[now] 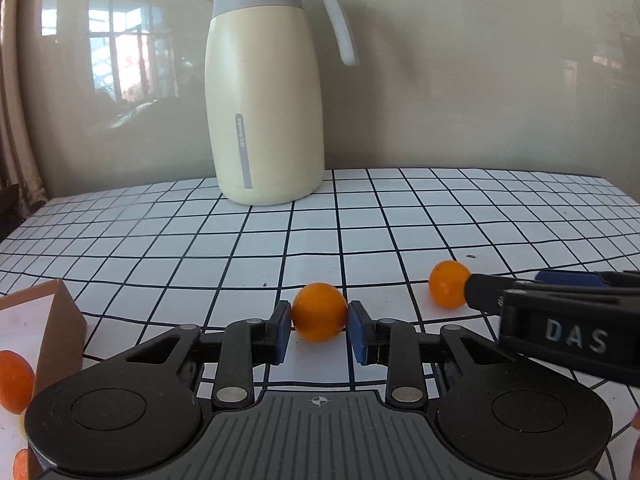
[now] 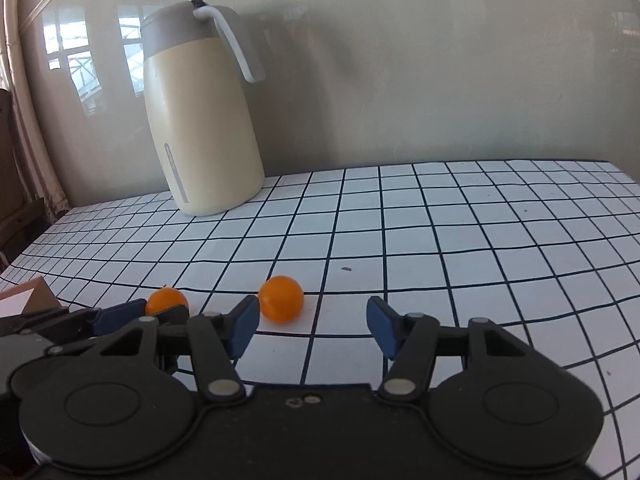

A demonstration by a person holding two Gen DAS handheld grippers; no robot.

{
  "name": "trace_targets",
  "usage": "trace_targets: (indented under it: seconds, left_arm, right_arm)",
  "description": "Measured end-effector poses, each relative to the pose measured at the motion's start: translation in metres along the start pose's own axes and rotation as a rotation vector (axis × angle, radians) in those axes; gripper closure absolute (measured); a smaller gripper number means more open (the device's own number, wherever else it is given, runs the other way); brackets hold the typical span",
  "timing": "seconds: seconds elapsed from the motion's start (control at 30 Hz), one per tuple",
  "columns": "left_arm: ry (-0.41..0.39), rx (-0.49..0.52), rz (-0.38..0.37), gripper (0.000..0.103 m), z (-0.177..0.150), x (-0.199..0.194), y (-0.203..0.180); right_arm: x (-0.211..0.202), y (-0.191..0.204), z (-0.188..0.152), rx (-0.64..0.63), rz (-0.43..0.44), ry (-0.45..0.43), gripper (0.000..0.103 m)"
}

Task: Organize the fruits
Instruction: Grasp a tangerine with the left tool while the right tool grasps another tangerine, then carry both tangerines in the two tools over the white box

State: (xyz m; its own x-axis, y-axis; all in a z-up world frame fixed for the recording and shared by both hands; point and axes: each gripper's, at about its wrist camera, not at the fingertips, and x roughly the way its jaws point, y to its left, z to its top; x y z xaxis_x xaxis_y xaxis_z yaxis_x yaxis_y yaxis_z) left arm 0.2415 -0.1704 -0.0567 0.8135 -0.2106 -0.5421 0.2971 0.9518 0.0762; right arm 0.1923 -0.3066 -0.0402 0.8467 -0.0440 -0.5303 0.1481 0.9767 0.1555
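Left gripper (image 1: 319,330) pinching small round orange fruit (image 1: 319,312) between blue pads. Right gripper (image 2: 313,322) spread, not gripping; second small orange fruit (image 2: 281,299) just ahead, touching its left pad, on grid-patterned table (image 2: 460,240)

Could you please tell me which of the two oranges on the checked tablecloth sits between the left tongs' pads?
The orange nearer the brown box, squarely between the left tongs. The other orange lies beside the right tongs.
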Motion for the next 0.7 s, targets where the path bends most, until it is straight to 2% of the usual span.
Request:
trace_targets:
  seconds: [0.4,0.7]
  left_arm:
    - [-0.003,0.041,-0.005,0.072,-0.001,0.001,0.0]
    - [0.002,0.077,0.005,0.072,-0.001,0.001,-0.006]
  right_arm:
    - [0.025,0.009,0.003,-0.017,0.028,0.043,0.052]
    - [0.03,0.015,0.002,-0.036,0.058,0.059,0.064]
